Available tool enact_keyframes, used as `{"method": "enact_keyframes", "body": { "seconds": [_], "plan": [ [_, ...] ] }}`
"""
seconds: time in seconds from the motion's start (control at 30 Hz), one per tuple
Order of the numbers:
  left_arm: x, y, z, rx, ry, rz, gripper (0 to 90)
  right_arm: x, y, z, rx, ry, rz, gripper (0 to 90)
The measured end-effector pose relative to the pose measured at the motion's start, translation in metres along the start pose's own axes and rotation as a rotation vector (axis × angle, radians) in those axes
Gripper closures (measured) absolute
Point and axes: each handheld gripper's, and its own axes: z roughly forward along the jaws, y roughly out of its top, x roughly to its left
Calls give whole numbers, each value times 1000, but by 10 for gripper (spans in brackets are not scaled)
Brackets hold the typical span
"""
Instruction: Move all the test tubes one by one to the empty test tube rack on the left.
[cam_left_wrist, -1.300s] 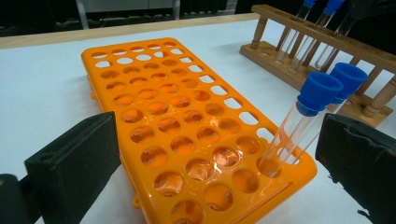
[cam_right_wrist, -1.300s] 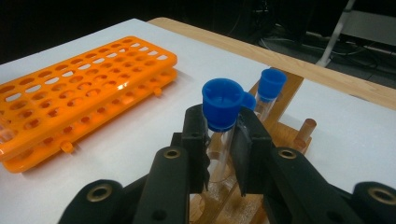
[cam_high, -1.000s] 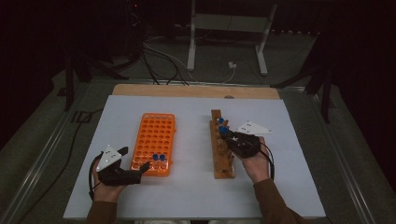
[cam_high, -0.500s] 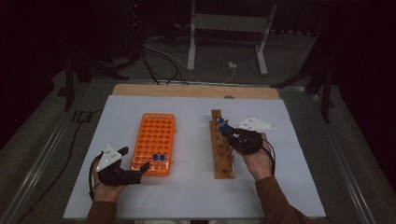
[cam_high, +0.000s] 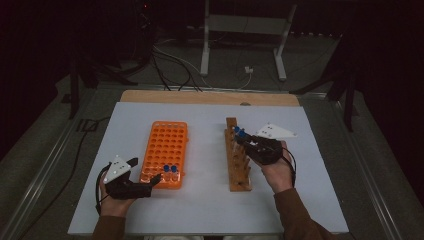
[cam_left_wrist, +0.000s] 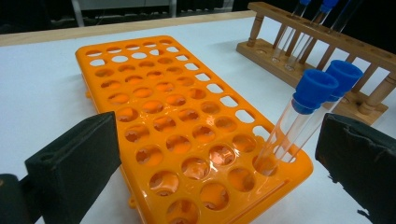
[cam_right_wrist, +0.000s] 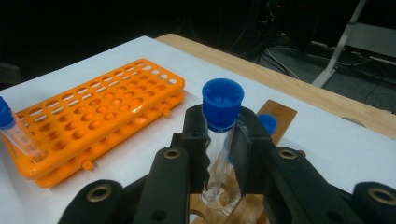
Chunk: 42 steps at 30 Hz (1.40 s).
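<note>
Test tube (cam_right_wrist: 218, 140) clamped in right gripper (cam_right_wrist: 219, 154), base hidden behind wooden rack (cam_high: 236, 160)

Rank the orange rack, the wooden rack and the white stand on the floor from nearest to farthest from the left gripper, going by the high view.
1. orange rack: just right of the left gripper, at its near corner.
2. wooden rack: farther right, across the table's middle.
3. white stand: on the floor beyond the table's far edge.

Bright overhead light on the white table (cam_high: 210, 200), surroundings dark (soft, slightly grainy high view).
</note>
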Motion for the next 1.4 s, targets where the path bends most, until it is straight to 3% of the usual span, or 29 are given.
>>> {"method": "enact_keyframes", "body": {
  "seconds": [0.43,0.7,1.13,1.4],
  "plan": [
    [-2,2,-2,-14,-12,-1,11,9,10,-3,-14,18,-26,771],
    [-5,6,-4,-23,-24,11,11,19,10,2,-5,54,-33,771],
    [-25,28,-8,-89,-75,48,27,31,12,10,11,123,-36,771],
    [-45,46,3,-105,-130,87,50,41,19,16,24,167,-43,771]
  ]
}}
